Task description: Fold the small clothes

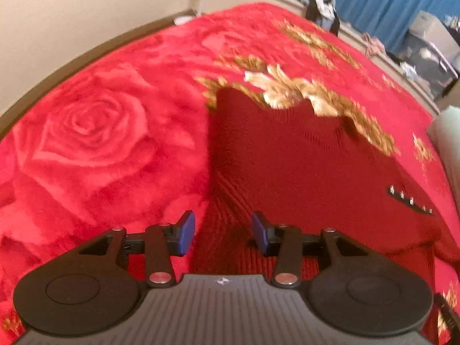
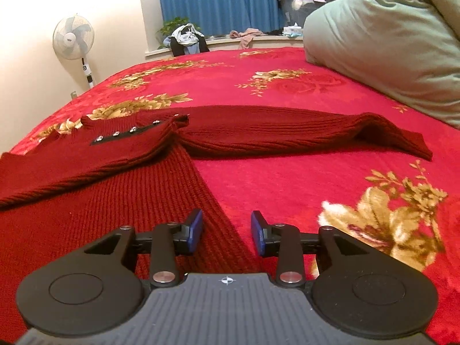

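Observation:
A dark red ribbed knit sweater [image 2: 120, 189] lies on the bed. It has a black button strip [image 2: 126, 133] near the neck, and one sleeve [image 2: 302, 132] lies stretched out to the right. My right gripper [image 2: 227, 230] is open, low over the sweater's right side edge. In the left wrist view the sweater [image 1: 302, 166] fills the middle, with the button strip [image 1: 411, 201] at the right. My left gripper [image 1: 224, 231] is open, with the sweater's left edge between its pads. Neither holds anything.
A red rose-patterned blanket [image 2: 302, 187] covers the bed. A pale green duvet [image 2: 388, 34] is heaped at the right. A standing fan [image 2: 74, 38] stands by the wall at left. A window ledge [image 2: 258, 40] holds clothes and boxes in front of blue curtains.

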Motion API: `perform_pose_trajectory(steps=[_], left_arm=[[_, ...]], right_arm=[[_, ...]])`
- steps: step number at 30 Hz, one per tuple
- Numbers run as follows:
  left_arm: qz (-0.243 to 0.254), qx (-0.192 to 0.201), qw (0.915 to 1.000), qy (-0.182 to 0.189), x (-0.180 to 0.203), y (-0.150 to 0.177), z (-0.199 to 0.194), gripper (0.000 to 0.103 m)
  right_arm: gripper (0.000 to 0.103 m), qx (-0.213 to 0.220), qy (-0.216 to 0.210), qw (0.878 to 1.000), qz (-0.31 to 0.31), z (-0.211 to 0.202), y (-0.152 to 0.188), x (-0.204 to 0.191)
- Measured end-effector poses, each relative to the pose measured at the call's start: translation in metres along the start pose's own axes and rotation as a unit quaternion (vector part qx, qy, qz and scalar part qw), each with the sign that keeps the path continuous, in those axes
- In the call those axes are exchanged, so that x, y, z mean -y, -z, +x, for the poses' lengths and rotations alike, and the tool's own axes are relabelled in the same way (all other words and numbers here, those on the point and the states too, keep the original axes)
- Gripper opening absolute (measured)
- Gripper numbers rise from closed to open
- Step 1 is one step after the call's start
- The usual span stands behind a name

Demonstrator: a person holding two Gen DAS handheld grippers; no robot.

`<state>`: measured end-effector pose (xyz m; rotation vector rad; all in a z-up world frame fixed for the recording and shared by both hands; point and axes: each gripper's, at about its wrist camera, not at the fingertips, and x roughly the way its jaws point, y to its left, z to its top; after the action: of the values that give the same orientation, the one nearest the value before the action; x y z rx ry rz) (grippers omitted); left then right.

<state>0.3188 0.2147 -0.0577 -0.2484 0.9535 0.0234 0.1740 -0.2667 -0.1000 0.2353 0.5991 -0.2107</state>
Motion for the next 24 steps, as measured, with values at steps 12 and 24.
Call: perform_pose_trajectory(steps=[12,24], left_arm=[[0.033,-0.012,0.9993,-0.013,0.01,0.005,0.0,0.049],[0.061,0.003,0.998,-0.013,0.017,-0.001,0.003,0.052]], right_arm=[[0.038,0.006,0.008,0.991,0.131,0.011,-0.058,0.079],[0.05,-0.017,0.054,0.955,0.29,0.077,-0.096,0.174]])
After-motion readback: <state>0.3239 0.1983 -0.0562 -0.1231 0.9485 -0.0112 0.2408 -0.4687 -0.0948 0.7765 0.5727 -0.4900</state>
